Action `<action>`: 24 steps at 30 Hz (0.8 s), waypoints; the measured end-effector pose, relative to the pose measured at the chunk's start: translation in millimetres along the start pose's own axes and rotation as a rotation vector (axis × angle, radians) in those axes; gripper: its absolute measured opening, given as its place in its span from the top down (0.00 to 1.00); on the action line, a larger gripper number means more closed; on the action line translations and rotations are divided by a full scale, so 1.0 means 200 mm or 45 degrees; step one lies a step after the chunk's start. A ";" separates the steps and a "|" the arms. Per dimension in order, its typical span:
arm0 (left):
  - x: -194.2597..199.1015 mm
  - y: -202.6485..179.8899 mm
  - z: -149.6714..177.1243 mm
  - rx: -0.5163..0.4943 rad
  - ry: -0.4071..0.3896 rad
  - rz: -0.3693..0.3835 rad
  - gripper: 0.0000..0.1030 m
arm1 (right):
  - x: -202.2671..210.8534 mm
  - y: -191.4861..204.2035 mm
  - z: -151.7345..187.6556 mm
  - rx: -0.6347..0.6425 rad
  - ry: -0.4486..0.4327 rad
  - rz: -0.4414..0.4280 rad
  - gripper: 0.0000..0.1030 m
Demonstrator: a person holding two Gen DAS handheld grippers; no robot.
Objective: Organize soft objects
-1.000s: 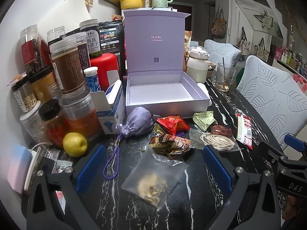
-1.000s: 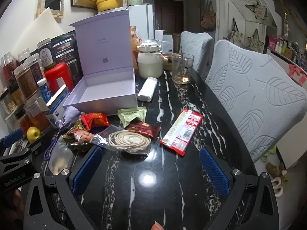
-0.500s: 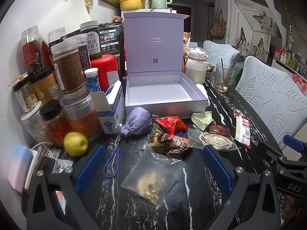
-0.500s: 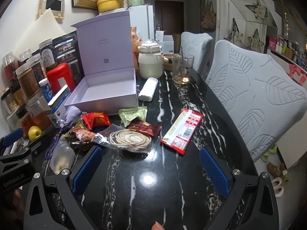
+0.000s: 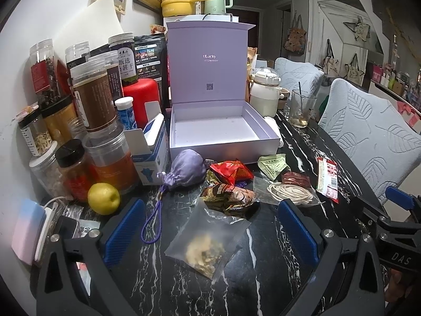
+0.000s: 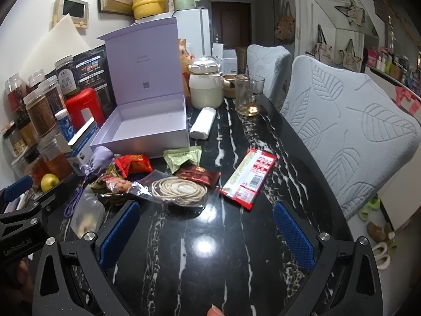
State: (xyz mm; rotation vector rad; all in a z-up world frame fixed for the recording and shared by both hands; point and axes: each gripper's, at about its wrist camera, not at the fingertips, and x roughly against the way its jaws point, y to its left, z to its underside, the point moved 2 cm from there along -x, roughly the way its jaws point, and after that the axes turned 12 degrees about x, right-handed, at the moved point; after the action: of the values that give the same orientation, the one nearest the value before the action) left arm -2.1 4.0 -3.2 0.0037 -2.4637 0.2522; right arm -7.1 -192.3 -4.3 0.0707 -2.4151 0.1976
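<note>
Nothing packed yet: both tools, left tool [image 5: 208, 234] and right tool [image 6: 205, 234], gaping wide and empty above the worktop [image 6: 210, 263], soft packets including the frosted pouch [image 5: 208, 242] strewn before the empty lilac box [image 5: 218, 129]; next, probably closing on that nearest pouch.

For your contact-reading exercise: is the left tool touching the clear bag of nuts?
Apart. In the left wrist view, the left tool is open, and bare tabletop shows between each blue pad and the clear bag of nuts.
</note>
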 end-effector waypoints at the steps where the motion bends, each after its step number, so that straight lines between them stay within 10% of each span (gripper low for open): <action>1: 0.01 0.00 0.00 -0.002 -0.003 0.001 0.00 | 0.01 0.00 0.00 -0.001 -0.002 0.000 0.00; 24: 0.06 0.03 0.00 -0.031 0.015 0.040 0.00 | 0.10 -0.01 0.01 0.001 -0.058 -0.032 0.00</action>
State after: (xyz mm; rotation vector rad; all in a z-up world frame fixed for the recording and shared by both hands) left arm -12.9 11.1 3.0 -0.0472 -2.4562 0.2356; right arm -23.5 -194.5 8.2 0.1065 -2.4579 0.1875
